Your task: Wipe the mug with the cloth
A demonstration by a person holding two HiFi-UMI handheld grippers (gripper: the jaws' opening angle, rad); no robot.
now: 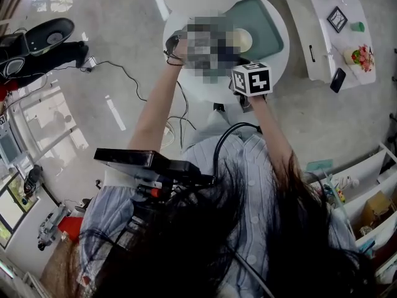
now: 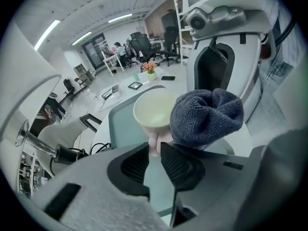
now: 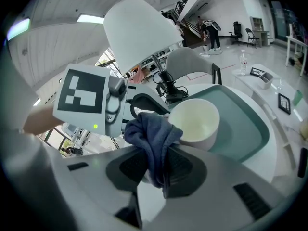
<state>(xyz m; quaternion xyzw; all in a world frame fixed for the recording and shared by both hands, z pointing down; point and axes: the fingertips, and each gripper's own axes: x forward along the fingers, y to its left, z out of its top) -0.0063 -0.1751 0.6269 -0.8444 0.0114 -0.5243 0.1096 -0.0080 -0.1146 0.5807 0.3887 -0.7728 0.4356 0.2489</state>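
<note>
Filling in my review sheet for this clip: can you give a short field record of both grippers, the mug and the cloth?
mug: cream, upright, looks empty, over teal mat
left gripper: shut on handle of mug
right gripper: shut on cloth
cloth: dark blue-grey, bunched, against the mug's outer side by the rim
stage: wiping appears under way

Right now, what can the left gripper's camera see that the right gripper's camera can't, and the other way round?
Only the left gripper view: the left gripper shut on the handle of the cream mug, plus flowers on a far desk. Only the right gripper view: the right gripper shut on the cloth, and the other gripper's marker cube. Both: the mug, empty inside, with the dark cloth against its side, over a teal mat on a white table.
</note>
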